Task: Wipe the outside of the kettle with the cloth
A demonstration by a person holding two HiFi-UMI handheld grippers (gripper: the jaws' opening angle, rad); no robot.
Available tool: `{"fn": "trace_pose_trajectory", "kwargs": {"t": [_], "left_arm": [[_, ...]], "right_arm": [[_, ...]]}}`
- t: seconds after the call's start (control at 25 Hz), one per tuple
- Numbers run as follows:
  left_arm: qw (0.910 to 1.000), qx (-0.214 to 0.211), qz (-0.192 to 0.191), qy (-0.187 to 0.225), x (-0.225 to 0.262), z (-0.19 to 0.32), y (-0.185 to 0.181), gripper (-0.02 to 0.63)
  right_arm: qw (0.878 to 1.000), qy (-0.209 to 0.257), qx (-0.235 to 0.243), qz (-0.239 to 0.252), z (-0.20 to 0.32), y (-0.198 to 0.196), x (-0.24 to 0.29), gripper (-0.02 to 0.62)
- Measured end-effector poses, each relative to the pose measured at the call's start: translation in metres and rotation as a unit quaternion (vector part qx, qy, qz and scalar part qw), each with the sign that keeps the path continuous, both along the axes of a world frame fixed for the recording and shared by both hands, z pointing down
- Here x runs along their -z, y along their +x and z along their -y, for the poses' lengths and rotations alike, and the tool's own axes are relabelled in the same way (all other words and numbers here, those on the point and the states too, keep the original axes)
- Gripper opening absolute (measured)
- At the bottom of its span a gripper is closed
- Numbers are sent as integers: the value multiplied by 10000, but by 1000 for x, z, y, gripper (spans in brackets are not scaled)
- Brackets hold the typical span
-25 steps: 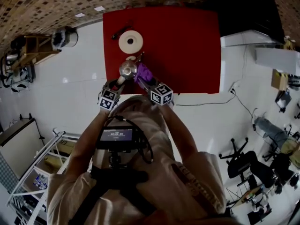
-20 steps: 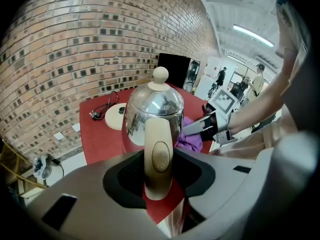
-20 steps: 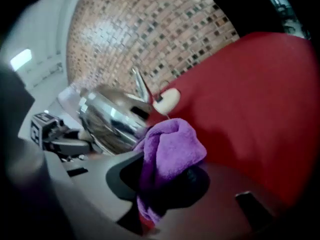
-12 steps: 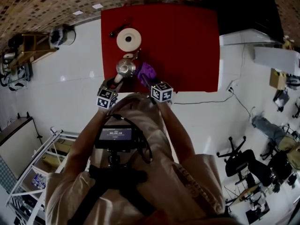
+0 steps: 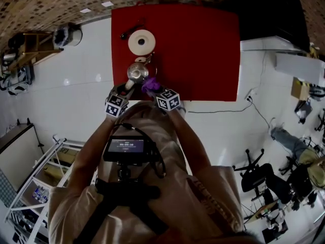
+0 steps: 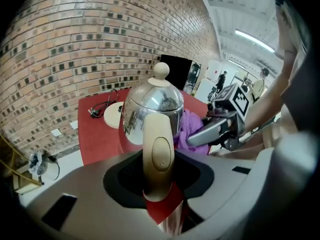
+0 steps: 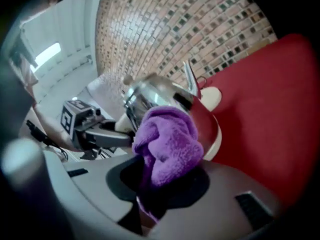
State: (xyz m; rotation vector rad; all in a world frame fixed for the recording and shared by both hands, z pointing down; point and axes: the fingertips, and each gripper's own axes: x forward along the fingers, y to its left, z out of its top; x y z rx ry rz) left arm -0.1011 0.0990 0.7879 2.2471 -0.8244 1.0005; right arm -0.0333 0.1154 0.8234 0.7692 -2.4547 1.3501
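A shiny steel kettle (image 5: 137,72) with a knobbed lid stands on the red table (image 5: 203,44), also seen in the left gripper view (image 6: 152,104). My left gripper (image 5: 126,89) is shut on its cream handle (image 6: 157,154); its jaws have just been closing with the handle between them. My right gripper (image 5: 155,89) is shut on a bunched purple cloth (image 7: 167,139). The cloth (image 5: 151,85) sits against the kettle's right side, low on the body (image 6: 192,129). The kettle's spout (image 7: 189,79) points away from me.
A round white kettle base (image 5: 141,41) lies behind the kettle, with a dark cord (image 5: 129,32) at the table's far left. The table's near edge (image 5: 203,99) is just under my grippers. White floor surrounds the table; shelving (image 5: 30,52) stands at the left.
My right gripper has come down and leftward with the cloth, from the kettle's upper right to its lower right side. The left gripper and the kettle have kept their place.
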Motion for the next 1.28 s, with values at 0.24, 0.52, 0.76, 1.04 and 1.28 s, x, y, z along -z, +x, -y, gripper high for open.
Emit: {"fn": "trace_pose_trajectory", "kwargs": {"t": [0.24, 0.52, 0.76, 1.04, 1.28], "left_arm": [[9999, 101, 8, -26, -1, 1, -2, 127], [10000, 28, -53, 37, 1, 6, -3, 127], [9999, -109, -24, -8, -1, 1, 4, 129], [9971, -757, -75, -47, 0, -6, -10, 130], [9670, -2535, -49, -240, -3, -31, -48, 130]], "right_arm": [[9813, -1491, 356, -1161, -26, 5, -69, 104], [9901, -251, 1068, 871, -24, -30, 75, 104], [9899, -1271, 77, 627, -8, -36, -8, 103], [9873, -1408, 346, 655, -24, -4, -2, 103], [9918, -976, -708, 427, 26, 125, 7, 104]]}}
